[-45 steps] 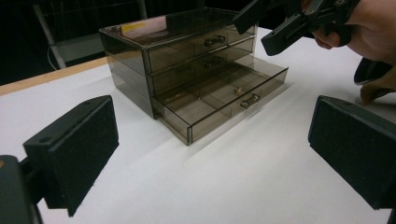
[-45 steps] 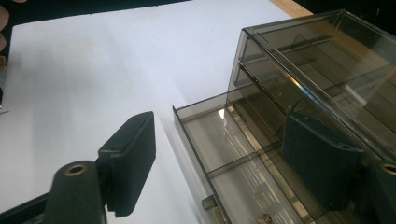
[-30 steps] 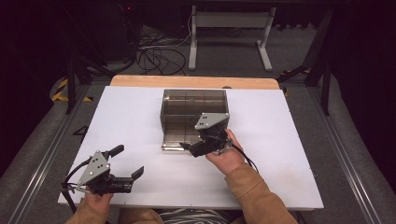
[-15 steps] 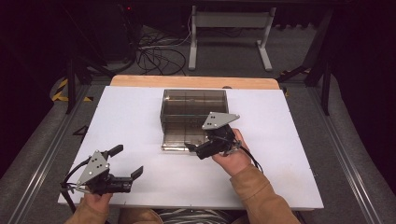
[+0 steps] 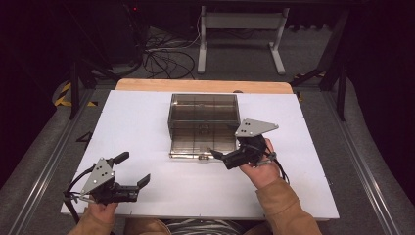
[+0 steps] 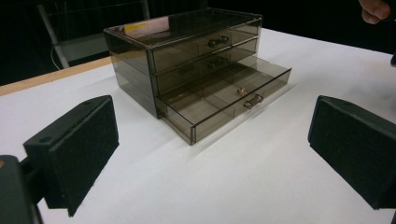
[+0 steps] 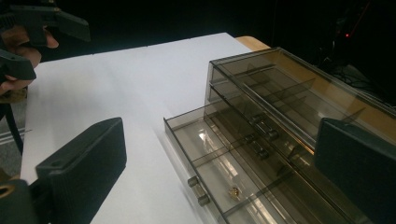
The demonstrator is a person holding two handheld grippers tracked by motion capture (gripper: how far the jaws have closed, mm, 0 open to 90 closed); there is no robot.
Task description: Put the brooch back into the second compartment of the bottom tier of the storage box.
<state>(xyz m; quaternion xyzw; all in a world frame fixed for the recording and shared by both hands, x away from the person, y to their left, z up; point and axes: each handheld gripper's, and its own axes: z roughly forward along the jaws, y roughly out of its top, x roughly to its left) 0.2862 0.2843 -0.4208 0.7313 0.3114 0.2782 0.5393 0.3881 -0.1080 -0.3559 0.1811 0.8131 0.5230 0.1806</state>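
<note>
One white table top [image 5: 147, 127] fills the middle of a dark room, with a strip of bare wood along its far edge [image 5: 200, 85]; beyond it lie tangled cables [image 5: 166, 56] on grey floor and a pale metal stand [image 5: 240, 34].

At the near left corner, the left gripper [image 5: 134, 169] hangs low over the white surface, its jaws spread wide with nothing between them. It sits well apart from the smoky clear drawer chest [image 5: 203, 110], which stands in the middle of the table, nearer the far edge. The chest has three drawers; the bottom drawer [image 6: 224, 100] is pulled out, the two above are shut. One small gold-coloured object [image 7: 232, 191] lies in the open drawer, near its front wall and its handle [image 7: 196, 190].

To the right, the right gripper [image 5: 218, 155] is just at the open drawer's front right corner, its jaws having just been opening; they now stand wide, with nothing between them.
</note>
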